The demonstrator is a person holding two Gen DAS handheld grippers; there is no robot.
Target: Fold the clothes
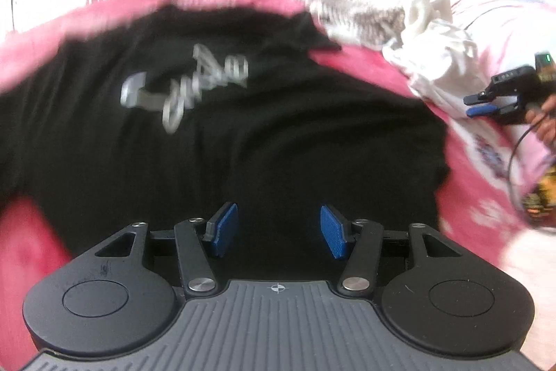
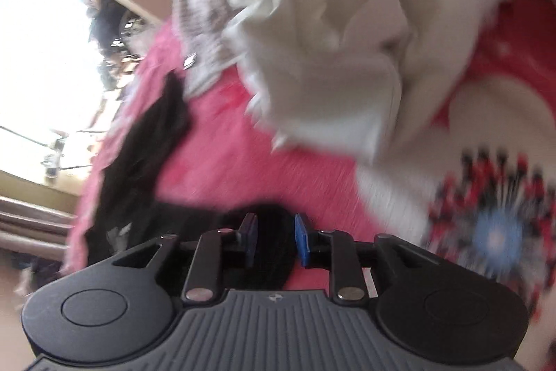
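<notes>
Black printed T-shirt [image 1: 222, 113] spread flat on pink fleece blanket [image 1: 375, 75], unfolded; heap of white garments [image 2: 333, 51] awaits. Left gripper [image 1: 278, 230] parted, empty, above the shirt. Right gripper [image 2: 276, 240] narrowly parted, black cloth between, contact uncertain. Only the left wrist view shows the shirt's print

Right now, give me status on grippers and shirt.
Left gripper jaws open, empty, above black T-shirt. Right gripper part open, black cloth between. White clothes pile beside shirt.
</notes>
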